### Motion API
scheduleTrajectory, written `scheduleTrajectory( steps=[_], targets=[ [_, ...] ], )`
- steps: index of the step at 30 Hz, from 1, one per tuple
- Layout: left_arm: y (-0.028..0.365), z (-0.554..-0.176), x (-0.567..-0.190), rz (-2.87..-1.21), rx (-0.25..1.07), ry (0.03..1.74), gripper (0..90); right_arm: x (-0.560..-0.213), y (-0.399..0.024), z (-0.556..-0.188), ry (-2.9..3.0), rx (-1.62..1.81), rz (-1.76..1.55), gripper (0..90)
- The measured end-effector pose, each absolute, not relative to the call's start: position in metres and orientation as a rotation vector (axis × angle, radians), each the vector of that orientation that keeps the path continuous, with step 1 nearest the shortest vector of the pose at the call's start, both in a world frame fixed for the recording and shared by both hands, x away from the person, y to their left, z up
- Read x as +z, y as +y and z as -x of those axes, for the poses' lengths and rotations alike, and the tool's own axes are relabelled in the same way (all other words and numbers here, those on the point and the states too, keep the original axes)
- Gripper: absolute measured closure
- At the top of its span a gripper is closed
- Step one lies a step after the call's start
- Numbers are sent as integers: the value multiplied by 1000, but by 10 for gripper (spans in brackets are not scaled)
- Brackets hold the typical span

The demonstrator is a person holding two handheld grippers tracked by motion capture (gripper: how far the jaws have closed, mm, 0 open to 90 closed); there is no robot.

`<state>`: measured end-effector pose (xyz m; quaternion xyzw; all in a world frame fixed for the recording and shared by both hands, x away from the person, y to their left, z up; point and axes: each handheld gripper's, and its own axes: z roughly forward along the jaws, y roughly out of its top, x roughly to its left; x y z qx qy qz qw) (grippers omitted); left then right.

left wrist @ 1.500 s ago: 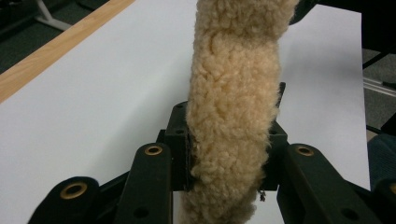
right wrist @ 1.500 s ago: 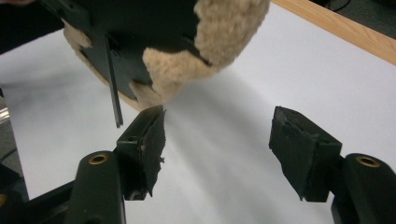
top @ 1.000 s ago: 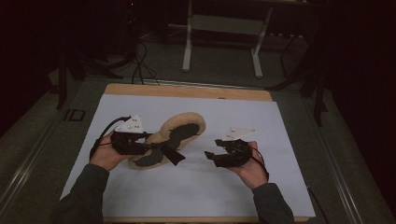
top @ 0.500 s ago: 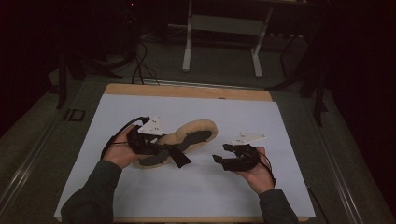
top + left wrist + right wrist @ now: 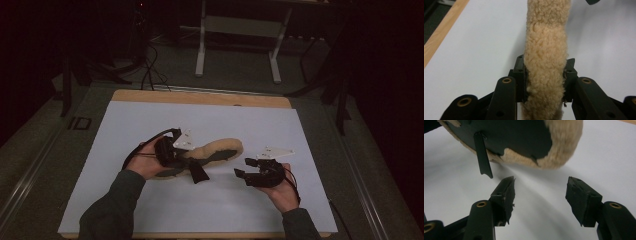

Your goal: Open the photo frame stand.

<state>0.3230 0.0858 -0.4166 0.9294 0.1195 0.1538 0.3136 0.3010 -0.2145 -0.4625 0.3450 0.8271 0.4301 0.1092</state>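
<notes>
On the white sheet (image 5: 150, 125), left gripper (image 5: 545, 75) clamps the fleece pad (image 5: 546, 50); right gripper (image 5: 540, 192) jaws wide, empty; no writing legible.

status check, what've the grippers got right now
Left gripper shut on fleece pad. Right gripper open, empty, near pad's far end. Black strap dangles in front of right jaws.

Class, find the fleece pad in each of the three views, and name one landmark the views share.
High view: fleece pad at centre, between the grippers.
Left gripper view: pad runs up the middle, clamped by the jaws.
Right gripper view: pad at the top, black underside showing.
Shared landmark: white sheet.
</notes>
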Motion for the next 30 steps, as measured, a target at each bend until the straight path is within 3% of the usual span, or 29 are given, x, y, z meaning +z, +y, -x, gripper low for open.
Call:
scheduleTrajectory(
  steps=[30],
  targets=[
    [30, -321, -436, -2583, 486, 223, 670, -485, -243, -294, 2390, 1300, -1116, 399]
  ],
)
